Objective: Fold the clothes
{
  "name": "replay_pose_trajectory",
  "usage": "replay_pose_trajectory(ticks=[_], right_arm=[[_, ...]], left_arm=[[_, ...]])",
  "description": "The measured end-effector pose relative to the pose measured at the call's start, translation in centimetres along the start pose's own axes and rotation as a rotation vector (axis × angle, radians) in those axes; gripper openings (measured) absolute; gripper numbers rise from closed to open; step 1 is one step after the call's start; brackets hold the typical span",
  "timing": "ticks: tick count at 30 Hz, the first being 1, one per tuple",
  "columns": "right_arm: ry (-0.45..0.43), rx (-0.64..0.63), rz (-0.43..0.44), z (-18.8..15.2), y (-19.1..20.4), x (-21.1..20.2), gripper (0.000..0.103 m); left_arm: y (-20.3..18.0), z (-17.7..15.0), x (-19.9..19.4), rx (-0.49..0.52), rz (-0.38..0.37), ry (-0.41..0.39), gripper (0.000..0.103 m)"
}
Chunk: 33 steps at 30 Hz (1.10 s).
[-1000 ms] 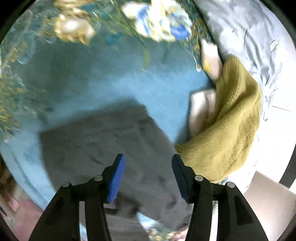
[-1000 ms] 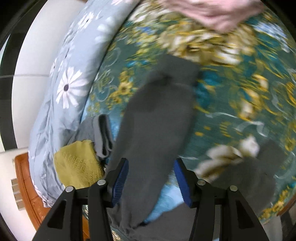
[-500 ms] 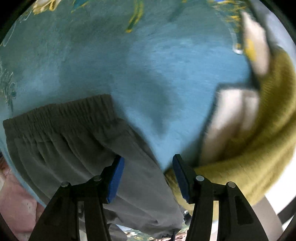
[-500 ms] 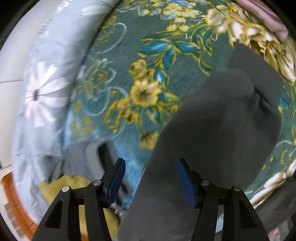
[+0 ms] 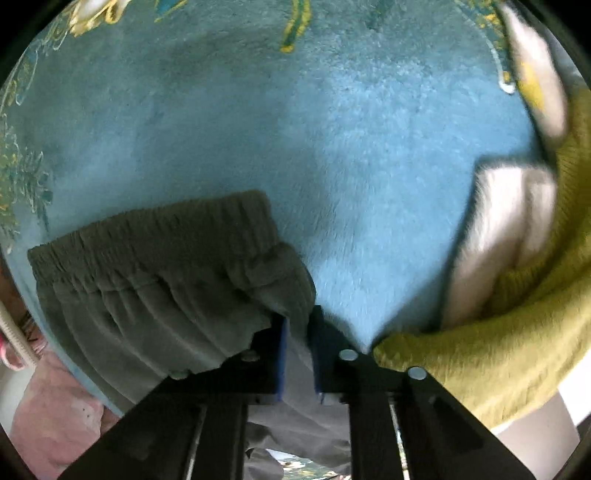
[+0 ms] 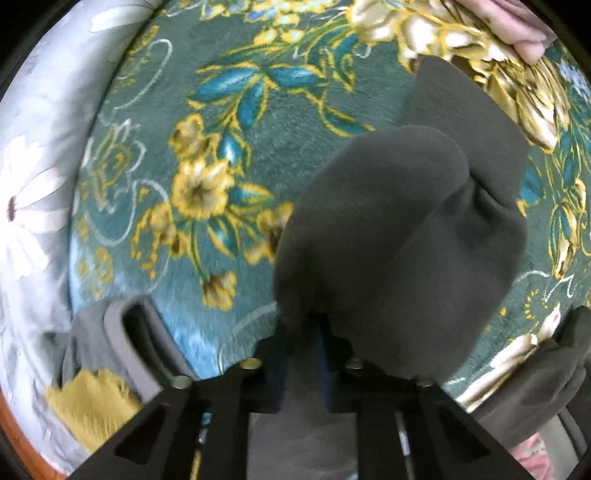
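Note:
Grey trousers (image 5: 159, 273) with a gathered elastic waistband lie on a teal floral blanket (image 5: 295, 129). My left gripper (image 5: 298, 332) is shut on the waistband's right end, cloth pinched between its blue pads. In the right wrist view a grey trouser leg (image 6: 399, 236) bulges up in a fold over the blanket (image 6: 221, 129), and my right gripper (image 6: 306, 332) is shut on the leg's near edge, its pads mostly buried in cloth.
A mustard knit garment (image 5: 517, 332) with a cream piece (image 5: 495, 236) under it lies right of the left gripper. A grey folded garment (image 6: 125, 339) and mustard cloth (image 6: 92, 398) sit at lower left beside a daisy-print sheet (image 6: 33, 192). Pink cloth (image 6: 517, 22) lies far off.
Both grippers went from open to shut. The left closed in on the waistband and pinched it; the right moved down onto the trouser leg, which now bunches up.

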State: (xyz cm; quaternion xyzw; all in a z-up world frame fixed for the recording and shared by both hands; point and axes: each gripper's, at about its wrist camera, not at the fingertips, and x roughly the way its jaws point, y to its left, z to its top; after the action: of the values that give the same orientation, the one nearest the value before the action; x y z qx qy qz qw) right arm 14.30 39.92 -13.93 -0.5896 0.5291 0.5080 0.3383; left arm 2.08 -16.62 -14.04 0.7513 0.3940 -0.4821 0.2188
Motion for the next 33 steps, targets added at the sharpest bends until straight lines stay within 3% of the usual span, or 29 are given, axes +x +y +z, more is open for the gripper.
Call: replay_pose_trajectory(ticks=[10, 19, 24, 30, 33], right_arm=[[-0.111, -0.096, 0.148, -7.3, -11.5, -8.6, 0.005], [-0.184, -0.115, 0.191, -13.8, -22.2, -12.2, 0.004], [-0.170, -0.108, 0.137, -16.0, -26.8, -11.2, 0.004], [-0.114, -0.080, 0.057, -16.9, -30.2, -7.9, 0.004], [-0.087, -0.099, 0.011, -17.1, -30.7, -6.2, 0.005]], left_arm=[[10.0, -4.3, -5.2, 0.139, -0.188, -0.057, 0.006], [16.9, -6.7, -8.6, 0.283, -0.329, -0.101, 0.005], [20.5, -7.5, -9.2, 0.344, -0.307, -0.117, 0.005], [23.2, -6.1, -6.0, 0.274, -0.204, -0.100, 0.005], [23.0, -5.5, -4.1, 0.264, -0.111, -0.114, 0.005]])
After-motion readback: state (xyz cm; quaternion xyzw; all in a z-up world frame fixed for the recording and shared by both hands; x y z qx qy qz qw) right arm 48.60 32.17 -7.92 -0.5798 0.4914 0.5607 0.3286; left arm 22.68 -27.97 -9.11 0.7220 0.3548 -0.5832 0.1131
